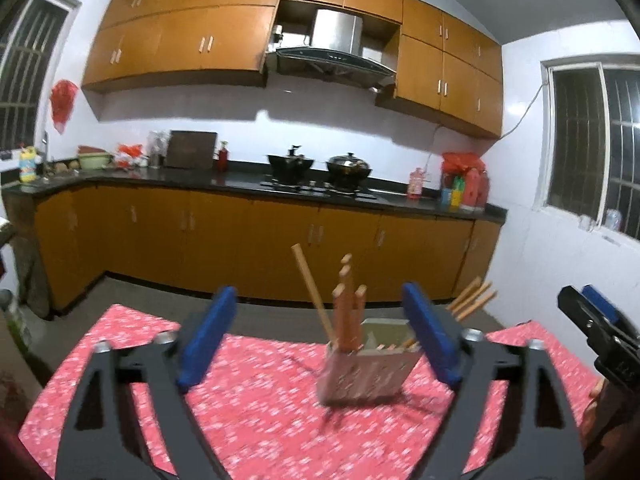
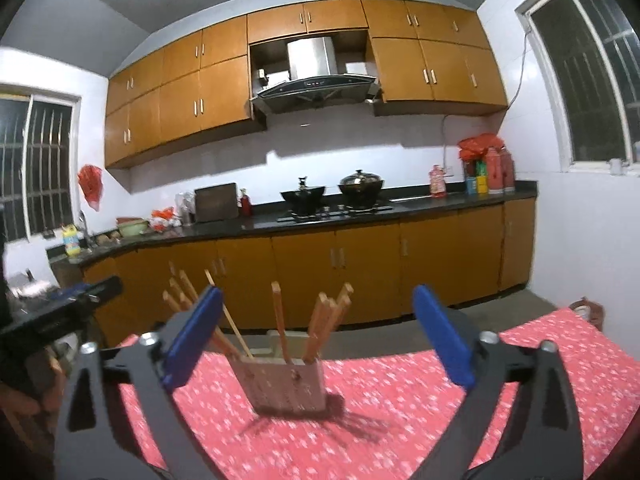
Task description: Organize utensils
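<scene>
Both grippers hover over the red cloth [image 1: 248, 400], neither holding anything. Left gripper [image 1: 316, 340]: jaws spread wide, nothing between the blue pads [image 1: 208, 340]. Right gripper [image 2: 316, 340]: same, jaws wide apart, empty.

The holder [image 1: 364, 376] stands on the cloth, central, just past both grippers' tips. From the left view it sits right of centre between the fingers; from the right view [image 2: 286, 384] it's left of centre. Chopsticks [image 1: 348, 304] stand in it, leaning in several directions: one stick [image 1: 312, 288] tilts left on its own, a cluster stands near upright, a few splay out to the far right [image 1: 472, 300]. Frames are motion-blurred, so I can't count them or see the compartment split.

No loose utensils visible on the cloth in either view. My read: the sorting is mostly done, and what's left is tidying the splayed sticks or releasing and backing off.

If tidying:
- Steady the holder with one gripper low on its wall; it looks light and top-heavy with sticks leaning out.
- Use the other to pinch a stray stick near mid-length, not the tip, and lift straight up before moving it over.
- Come in from above; a side approach would likely knock the leaning cluster.
- Keep the grippers apart, since they share a tight space.
</scene>
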The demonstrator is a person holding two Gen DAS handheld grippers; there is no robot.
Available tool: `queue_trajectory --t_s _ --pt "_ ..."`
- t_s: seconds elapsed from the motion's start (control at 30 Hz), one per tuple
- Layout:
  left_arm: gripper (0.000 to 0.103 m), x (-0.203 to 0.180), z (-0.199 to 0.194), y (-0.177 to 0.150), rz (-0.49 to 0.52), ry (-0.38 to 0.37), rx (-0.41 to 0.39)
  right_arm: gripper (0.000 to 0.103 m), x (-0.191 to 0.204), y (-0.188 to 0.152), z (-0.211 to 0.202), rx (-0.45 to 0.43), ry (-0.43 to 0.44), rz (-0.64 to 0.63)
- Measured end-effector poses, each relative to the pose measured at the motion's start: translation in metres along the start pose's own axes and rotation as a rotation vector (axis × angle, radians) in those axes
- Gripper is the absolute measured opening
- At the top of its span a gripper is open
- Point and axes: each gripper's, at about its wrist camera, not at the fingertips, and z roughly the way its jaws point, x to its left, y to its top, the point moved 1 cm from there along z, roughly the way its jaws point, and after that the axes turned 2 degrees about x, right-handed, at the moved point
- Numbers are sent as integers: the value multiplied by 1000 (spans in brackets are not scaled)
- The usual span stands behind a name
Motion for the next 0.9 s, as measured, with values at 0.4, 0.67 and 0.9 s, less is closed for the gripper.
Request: queue_trajectory --t_s 0.4,0.67,0.9 --pt "101 6 -51 -77 80 98 45 99 20 -77 -35 149 -27 -54" --pt "101 8 -58 -115 111 144 91 99 25 -108 -47 200 -28 -51" --pt "101 6 -62 -134 126 162 104 99 24 -125 -48 230 -37 -57"
